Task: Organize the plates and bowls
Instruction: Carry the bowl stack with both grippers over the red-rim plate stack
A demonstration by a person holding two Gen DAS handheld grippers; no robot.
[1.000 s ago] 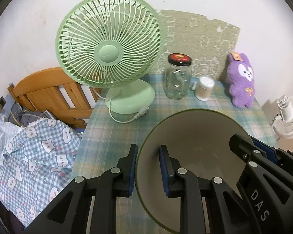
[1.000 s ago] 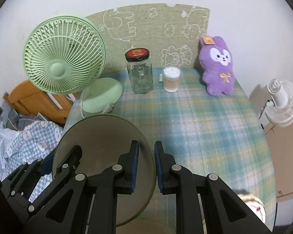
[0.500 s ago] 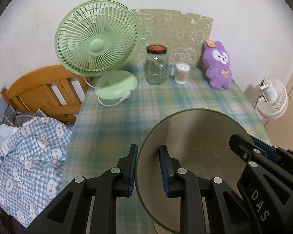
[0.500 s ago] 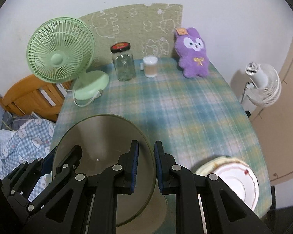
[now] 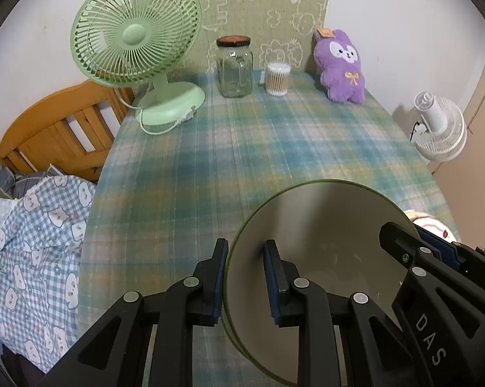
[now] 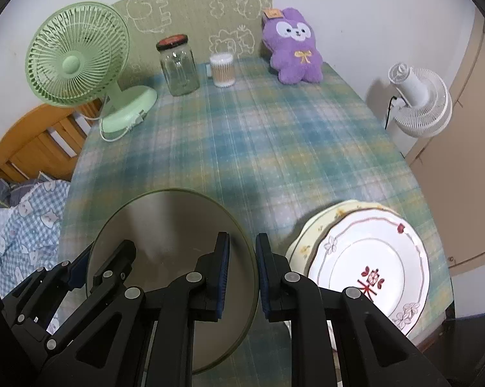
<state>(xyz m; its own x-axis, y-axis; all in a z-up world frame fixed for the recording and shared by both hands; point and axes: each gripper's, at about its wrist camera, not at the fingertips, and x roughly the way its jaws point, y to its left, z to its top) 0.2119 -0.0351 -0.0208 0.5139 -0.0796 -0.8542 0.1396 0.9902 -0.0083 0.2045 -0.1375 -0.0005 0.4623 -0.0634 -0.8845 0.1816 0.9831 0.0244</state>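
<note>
From the left wrist camera, the left gripper (image 5: 245,279) is squeezed onto the left edge of the big grey plate (image 5: 323,242), one pad on the outside and one on the inside. The plate is up in the air above the checked table (image 5: 242,148). The right gripper (image 5: 432,251) pokes in and holds the other side. From the right wrist camera, the right gripper is nearly closed and pinches the plate's right edge. Just to its right sits a stack of plates (image 6: 365,267), a white flowered one on a yellow one. I think the grey plate should go on that stack. Keep it flat, move both hands together, put it down softly right in the middle, and let go only when it rests.
</note>
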